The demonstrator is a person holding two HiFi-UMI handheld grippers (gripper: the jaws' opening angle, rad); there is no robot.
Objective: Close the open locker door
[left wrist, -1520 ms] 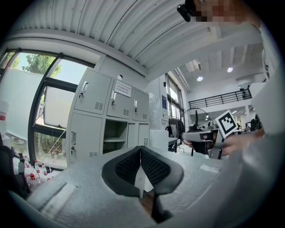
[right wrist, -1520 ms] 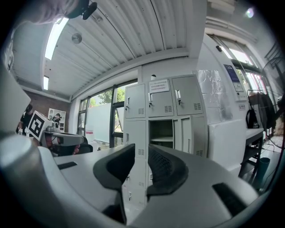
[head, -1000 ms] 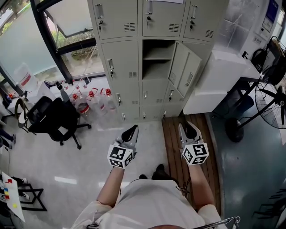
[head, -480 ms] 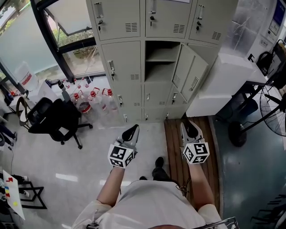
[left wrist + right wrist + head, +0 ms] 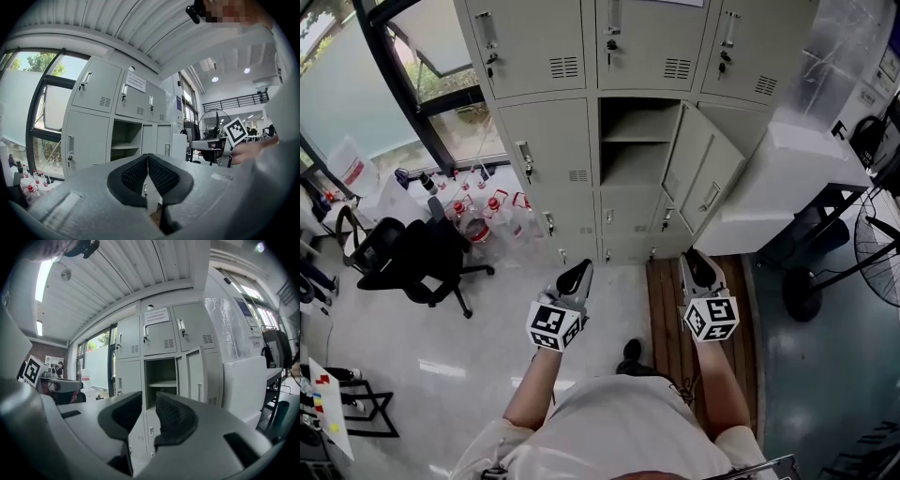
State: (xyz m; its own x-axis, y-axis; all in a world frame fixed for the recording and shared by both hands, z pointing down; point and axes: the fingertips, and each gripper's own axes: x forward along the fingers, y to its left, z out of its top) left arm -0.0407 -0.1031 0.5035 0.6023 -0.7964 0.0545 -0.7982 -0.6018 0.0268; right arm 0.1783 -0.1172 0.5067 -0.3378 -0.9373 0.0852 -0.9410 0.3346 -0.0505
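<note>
The person stands facing a grey bank of lockers (image 5: 553, 141), arms stretched forward with a tool in each hand. The left hand-held gripper (image 5: 574, 274) is over the pale tiled floor (image 5: 487, 319). In its own view its jaws meet at the tips (image 5: 147, 157), pressed together with nothing between them. The right hand-held gripper (image 5: 697, 266) is over a strip of wooden flooring (image 5: 667, 309). Its jaws stand a little apart (image 5: 149, 405), the gap empty, with the lockers showing through it.

The open locker door (image 5: 705, 178) belongs to the middle row, at the middle column. It is hinged on the right of its opening and swung out towards the person, standing at an angle with its handle (image 5: 711, 197) near the free edge. Behind it the compartment (image 5: 633, 155) lies bare, a single shelf (image 5: 633, 139) across it. From the right gripper view the same door (image 5: 194, 376) stands ahead and just to the right of the jaws. Both tools are well apart from the door; neither touches it.

To the left of the lockers, a cluster of red-capped water bottles (image 5: 487, 211) sits on the floor below the window (image 5: 441, 47), and a black office chair (image 5: 422, 258) stands near them. To the right, a white box-like unit (image 5: 787, 173) sits against the lockers, and a standing fan (image 5: 877, 262) is beyond it.
</note>
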